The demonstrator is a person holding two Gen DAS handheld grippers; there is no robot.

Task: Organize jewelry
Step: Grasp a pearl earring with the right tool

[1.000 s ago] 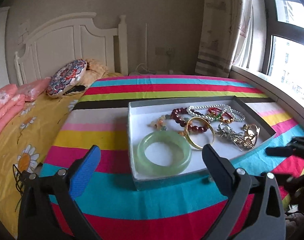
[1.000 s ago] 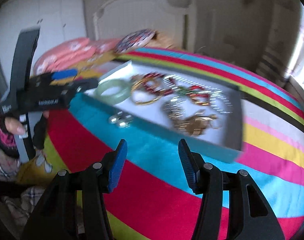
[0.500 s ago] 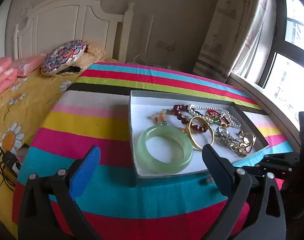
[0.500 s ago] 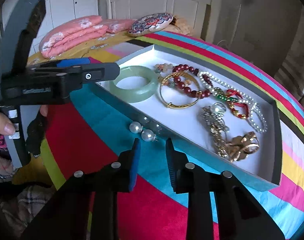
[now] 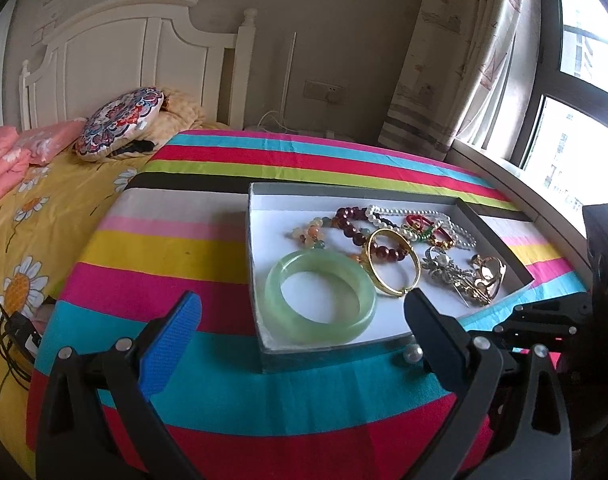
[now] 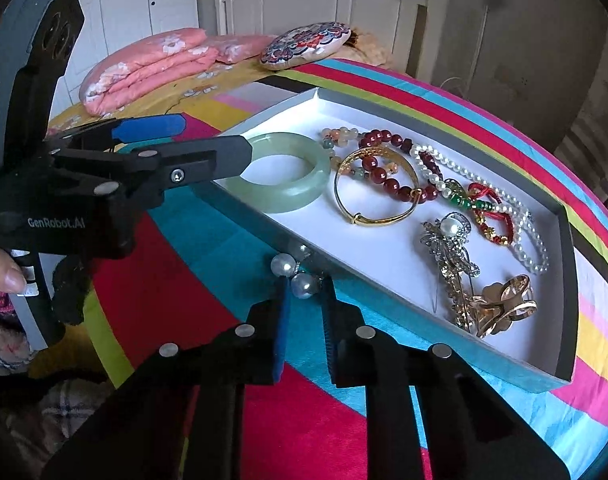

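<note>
Pearls (image 6: 297,276) are lying on the worktop (image 6: 175,280) against the tray's (image 6: 566,292) near edge, outside it (bangle and beads sitting inside). Right tool (image 6: 306,300) is closing around them, nearly pinching; left tool (image 5: 299,320) is hovering spread, empty.

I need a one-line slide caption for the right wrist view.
Right gripper, jaws just narrowed, closing around pearl earrings beside the jewelry tray.
</note>
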